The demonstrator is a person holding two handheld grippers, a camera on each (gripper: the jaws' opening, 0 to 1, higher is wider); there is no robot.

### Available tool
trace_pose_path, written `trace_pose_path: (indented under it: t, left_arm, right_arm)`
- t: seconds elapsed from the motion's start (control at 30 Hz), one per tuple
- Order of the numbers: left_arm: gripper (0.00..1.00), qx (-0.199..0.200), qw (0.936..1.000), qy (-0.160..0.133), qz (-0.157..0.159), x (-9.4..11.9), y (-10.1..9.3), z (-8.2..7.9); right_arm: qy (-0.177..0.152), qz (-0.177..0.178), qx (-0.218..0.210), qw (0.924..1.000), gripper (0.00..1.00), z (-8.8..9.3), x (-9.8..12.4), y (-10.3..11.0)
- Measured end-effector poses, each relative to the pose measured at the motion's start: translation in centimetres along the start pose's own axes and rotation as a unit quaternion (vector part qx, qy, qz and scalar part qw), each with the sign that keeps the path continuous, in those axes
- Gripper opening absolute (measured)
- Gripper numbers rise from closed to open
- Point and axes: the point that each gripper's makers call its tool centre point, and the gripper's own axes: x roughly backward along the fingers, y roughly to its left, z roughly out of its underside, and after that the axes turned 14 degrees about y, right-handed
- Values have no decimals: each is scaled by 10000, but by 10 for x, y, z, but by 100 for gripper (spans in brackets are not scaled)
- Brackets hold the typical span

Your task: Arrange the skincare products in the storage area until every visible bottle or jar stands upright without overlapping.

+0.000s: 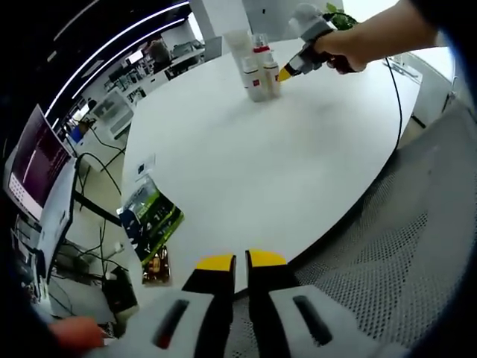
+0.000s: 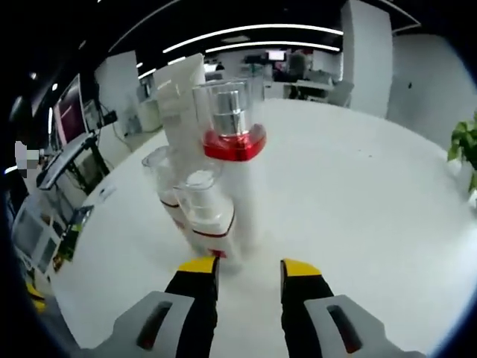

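Observation:
Several white skincare bottles [image 1: 258, 71] stand upright in a tight cluster at the far side of the round white table [image 1: 246, 164]. Up close, the tallest bottle [image 2: 237, 149] has a red collar and a clear cap. A shorter clear-capped bottle [image 2: 205, 212] stands in front of it, another short bottle [image 2: 160, 175] sits to the left, and a tall white pack [image 2: 182, 93] rises behind. My right gripper [image 2: 249, 266] is open, its jaws just short of the front bottle's base. A hand holds that right gripper [image 1: 287, 72] beside the cluster. My left gripper [image 1: 241, 261] is shut and empty at the table's near edge.
A green packet [image 1: 149, 212] lies at the table's left edge, with a small brown packet [image 1: 156, 266] below it. A grey mesh chair [image 1: 402, 246] sits on the right. A black cable [image 1: 395, 97] crosses the table. A monitor [image 1: 37, 160] and a plant [image 2: 466, 145] stand off-table.

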Motion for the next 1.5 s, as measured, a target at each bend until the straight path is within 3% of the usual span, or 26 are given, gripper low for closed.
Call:
trace_pose_path:
  t: [0.67,1.13,1.5]
  left_arm:
    - [0,-45,10000,73,12,-2,-1,2]
    - [0,-30,10000,73,2,-2,0,2]
    - [0,-27,10000,75,-1,-2,1,2]
  right_arm:
    - [-215,-191,138,9995,32,-24,0,24]
    - [-113,-107,164,9997,31,-19,-1,14]
    - [-95,-132,409,9990,28,-19,2,22]
